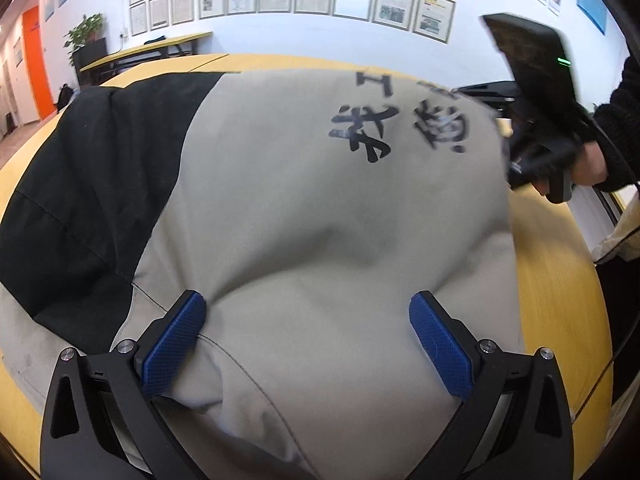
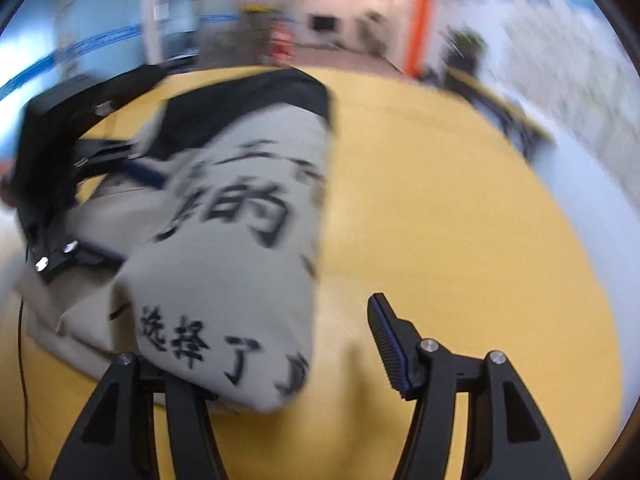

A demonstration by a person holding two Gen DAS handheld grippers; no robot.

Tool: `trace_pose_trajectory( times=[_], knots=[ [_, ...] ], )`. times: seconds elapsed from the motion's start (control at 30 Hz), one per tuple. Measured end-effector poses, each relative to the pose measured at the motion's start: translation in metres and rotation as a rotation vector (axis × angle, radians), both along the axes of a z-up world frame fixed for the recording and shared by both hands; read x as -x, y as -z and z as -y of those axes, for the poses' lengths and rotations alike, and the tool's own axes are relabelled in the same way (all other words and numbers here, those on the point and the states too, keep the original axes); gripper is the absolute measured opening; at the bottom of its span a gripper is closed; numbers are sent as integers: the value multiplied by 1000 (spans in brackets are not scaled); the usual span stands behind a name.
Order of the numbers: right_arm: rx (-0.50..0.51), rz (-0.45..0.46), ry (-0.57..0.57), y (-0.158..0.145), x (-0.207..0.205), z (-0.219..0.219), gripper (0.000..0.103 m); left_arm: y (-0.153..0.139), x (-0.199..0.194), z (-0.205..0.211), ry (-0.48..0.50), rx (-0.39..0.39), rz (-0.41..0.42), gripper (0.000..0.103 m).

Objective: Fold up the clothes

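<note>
A beige garment (image 1: 320, 220) with black panels and black printed characters lies folded on the yellow table (image 1: 560, 280). My left gripper (image 1: 307, 332) is open, its blue pads (image 1: 176, 340) spread just above the garment's near part. The right gripper, hand-held, shows at the garment's far right edge in the left wrist view (image 1: 532, 120). In the blurred right wrist view the garment (image 2: 240, 240) fills the left half. My right gripper (image 2: 280, 344) is open over the garment's near corner; its left finger is hidden under the cloth, and its right pad (image 2: 390, 346) is over bare table.
The left gripper shows at the garment's far left in the right wrist view (image 2: 80, 160). Another yellow table (image 1: 148, 50) and a potted plant (image 1: 86, 32) stand by the far wall. A pale bag (image 1: 624, 232) lies at the table's right edge.
</note>
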State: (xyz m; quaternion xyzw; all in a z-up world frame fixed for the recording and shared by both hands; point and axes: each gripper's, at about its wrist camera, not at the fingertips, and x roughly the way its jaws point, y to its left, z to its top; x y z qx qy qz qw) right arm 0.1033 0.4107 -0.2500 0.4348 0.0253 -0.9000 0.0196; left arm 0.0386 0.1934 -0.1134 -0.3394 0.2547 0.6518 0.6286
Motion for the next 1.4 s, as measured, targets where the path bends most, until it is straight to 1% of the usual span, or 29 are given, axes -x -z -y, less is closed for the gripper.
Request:
trace_pose_trajectory(
  times=[0.03, 0.13, 0.17, 0.23, 0.33, 0.37, 0.43, 0.5, 0.53, 0.6, 0.63, 0.7, 0.77, 0.83, 0.87, 0.9, 0.97, 1.0, 1.03, 1.1, 1.17, 1.2, 1.27, 1.3, 1.33, 1.4],
  knots=[
    [10, 14, 20, 2, -3, -6, 61, 0, -3, -2, 18, 2, -1, 103],
    [12, 39, -12, 1, -4, -15, 63, -2, -2, -3, 28, 3, 0, 103],
    [41, 56, -27, 2, -1, -18, 64, -3, -2, -3, 26, 2, -1, 103],
    [80, 97, -60, 1, 1, -24, 72, -5, -2, -3, 20, 0, -6, 103],
    [13, 118, -215, -20, -15, -22, 72, -11, -3, -1, 9, 10, -19, 103],
    [-23, 121, -269, -30, -25, -19, 72, -16, -4, 1, 6, 19, -20, 103],
    [-58, 102, -357, -59, -40, -14, 72, -27, -6, 8, -3, 32, -14, 103],
    [2, 24, -395, -103, -44, -16, 72, -44, -10, 23, -35, 15, -9, 103],
    [33, -26, -421, -121, -39, -12, 76, -52, -12, 31, -52, 4, -8, 103],
    [77, -91, -524, -138, -19, 9, 80, -69, -15, 53, -124, -24, -2, 103],
    [77, -99, -601, -134, -1, 29, 80, -78, -17, 64, -164, -40, 1, 103],
    [72, -55, -657, -110, 36, 64, 80, -83, -32, 125, -254, -52, 6, 103],
    [118, 85, -707, -67, 68, 101, 73, -85, -37, 160, -340, -56, 14, 103],
    [134, 239, -730, -21, 75, 134, 72, -87, -46, 187, -415, -54, 22, 103],
    [137, 217, -717, -14, 71, 142, 73, -86, -55, 198, -442, -48, 26, 103],
    [140, 190, -704, -7, 67, 149, 76, -83, -57, 203, -467, -46, 31, 103],
    [204, 169, -688, -8, 61, 154, 77, -77, -59, 209, -510, -46, 42, 103],
    [212, 159, -703, -9, 56, 158, 77, -74, -59, 209, -523, -48, 49, 103],
    [190, 140, -736, -10, 47, 165, 76, -71, -58, 206, -535, -50, 56, 103],
    [136, 110, -783, -10, 34, 173, 77, -67, -54, 193, -490, -48, 32, 103],
    [92, 78, -790, -20, 25, 172, 76, -64, -51, 178, -435, -46, 2, 103],
    [65, 48, -800, -28, 18, 170, 76, -63, -49, 170, -407, -45, -12, 103],
    [-19, -42, -857, -42, -7, 169, 77, -61, -44, 158, -340, -42, -52, 103],
    [-79, -64, -908, -43, -20, 171, 82, -60, -38, 152, -299, -41, -76, 103],
    [-141, -85, -959, -44, -34, 173, 86, -53, -28, 143, -260, -39, -81, 103],
    [-250, -111, -1051, -41, -59, 175, 89, -36, -5, 125, -185, -33, -81, 103]
  ],
)
